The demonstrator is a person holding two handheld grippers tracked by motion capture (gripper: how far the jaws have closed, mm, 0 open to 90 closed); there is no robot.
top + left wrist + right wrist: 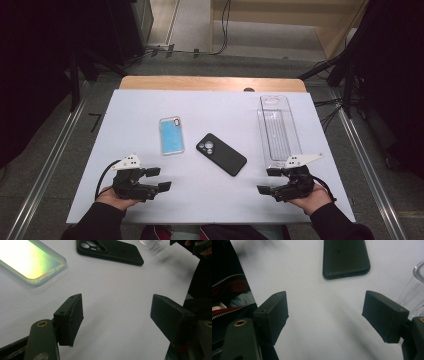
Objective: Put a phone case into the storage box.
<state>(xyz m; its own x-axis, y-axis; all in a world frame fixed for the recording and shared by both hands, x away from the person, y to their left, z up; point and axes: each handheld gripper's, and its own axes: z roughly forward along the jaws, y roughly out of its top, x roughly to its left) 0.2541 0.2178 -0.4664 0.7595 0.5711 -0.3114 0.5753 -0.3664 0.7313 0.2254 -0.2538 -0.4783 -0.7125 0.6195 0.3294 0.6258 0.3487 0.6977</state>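
A black phone (221,154) lies camera side up in the middle of the white table (210,205); it also shows as the black phone (110,251) and the black phone (345,258). To its left lies a blue iridescent phone case (171,135), seen as the iridescent case (30,261). A clear plastic tray (278,131) lies at the right, its corner the clear tray (414,292). My left gripper (159,179) rests near the front left, open and holding nothing, as the left gripper (116,315) shows. My right gripper (269,181) sits front right below the tray, open with nothing between its jaws, like the right gripper (324,315).
The table's wooden far edge (212,83) borders a grey floor with metal rails (372,165) on both sides. Dark curtains and cables stand beyond. A red and black jacket with a zipper (229,295) hangs at the table's near edge.
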